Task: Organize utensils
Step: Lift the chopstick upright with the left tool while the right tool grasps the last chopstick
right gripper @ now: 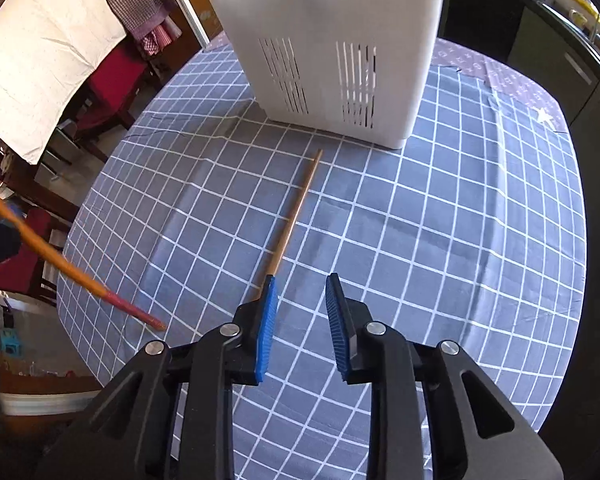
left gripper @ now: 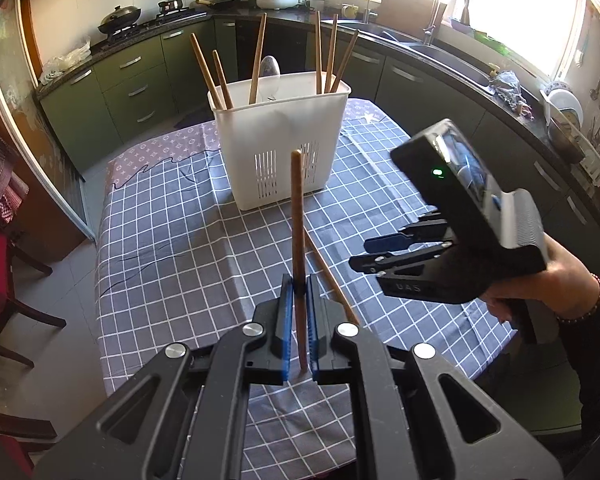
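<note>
Left wrist: left gripper (left gripper: 299, 292) clamps chopstick (left gripper: 298, 216) over checked tablecloth (left gripper: 172, 240); right gripper (right gripper: 302, 294) agape, kitchen.

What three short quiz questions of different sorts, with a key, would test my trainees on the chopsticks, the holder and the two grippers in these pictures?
1. True or false: the left gripper is shut on a chopstick.
2. Where is the loose chopstick? A) in the holder B) flat on the tablecloth C) in the right gripper
3. Fill in: the right gripper is ____ and holds nothing.

Key
1. True: the pads pinch the stick, which stands nearly upright.
2. B: it lies on the checked tablecloth in front of the white holder, one end beside the right gripper's left pad.
3. Open.
</note>
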The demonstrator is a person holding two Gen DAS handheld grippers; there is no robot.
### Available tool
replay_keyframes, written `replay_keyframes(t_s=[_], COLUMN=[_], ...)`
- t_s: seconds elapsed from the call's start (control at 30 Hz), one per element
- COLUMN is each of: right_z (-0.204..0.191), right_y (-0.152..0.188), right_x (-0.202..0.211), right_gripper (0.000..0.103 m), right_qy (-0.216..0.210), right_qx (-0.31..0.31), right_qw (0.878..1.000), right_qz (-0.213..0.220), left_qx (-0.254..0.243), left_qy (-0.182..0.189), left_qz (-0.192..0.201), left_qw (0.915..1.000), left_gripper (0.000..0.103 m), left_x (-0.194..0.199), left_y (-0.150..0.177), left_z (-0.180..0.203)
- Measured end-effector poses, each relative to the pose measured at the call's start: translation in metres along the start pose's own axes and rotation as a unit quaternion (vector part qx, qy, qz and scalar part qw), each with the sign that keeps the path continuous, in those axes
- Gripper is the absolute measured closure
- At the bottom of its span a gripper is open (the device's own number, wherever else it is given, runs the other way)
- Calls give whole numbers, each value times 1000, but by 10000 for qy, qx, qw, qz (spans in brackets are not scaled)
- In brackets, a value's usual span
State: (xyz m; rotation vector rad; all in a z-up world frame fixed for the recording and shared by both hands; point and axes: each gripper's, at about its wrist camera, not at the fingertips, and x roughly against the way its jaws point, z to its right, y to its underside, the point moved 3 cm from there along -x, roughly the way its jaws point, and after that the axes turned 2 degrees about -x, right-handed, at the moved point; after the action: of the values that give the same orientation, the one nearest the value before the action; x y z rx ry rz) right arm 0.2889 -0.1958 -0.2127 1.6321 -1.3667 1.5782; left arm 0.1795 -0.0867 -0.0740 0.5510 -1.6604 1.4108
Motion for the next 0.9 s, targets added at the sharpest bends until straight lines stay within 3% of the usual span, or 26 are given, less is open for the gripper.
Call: replay_keyframes(t_s=[0.17,0.5,0.63,0.9], right_z=[-7,-23,-31,-38], right_y=[-21,-37,-40,-37], right_x=[-24,-47,-51,-50], right_gripper=[83,83,87,96], right_qy=[25,554,812,592], right_qx=[-127,-71,74,89], right_qw=[9992,9959,9943,9966], right_qz=[-371,-714,-690,-559], left_qx=[-100,-241,-219,-184], left_qy=[35,96,116,99], left_qz=[47,72,85,90], left_qw=[9999,9996,9997,9997], left_gripper=[96,96,96,96], left_x=[2,3,3,3], left_y=[3,4,4,5], left_z=[0,2,0,-4])
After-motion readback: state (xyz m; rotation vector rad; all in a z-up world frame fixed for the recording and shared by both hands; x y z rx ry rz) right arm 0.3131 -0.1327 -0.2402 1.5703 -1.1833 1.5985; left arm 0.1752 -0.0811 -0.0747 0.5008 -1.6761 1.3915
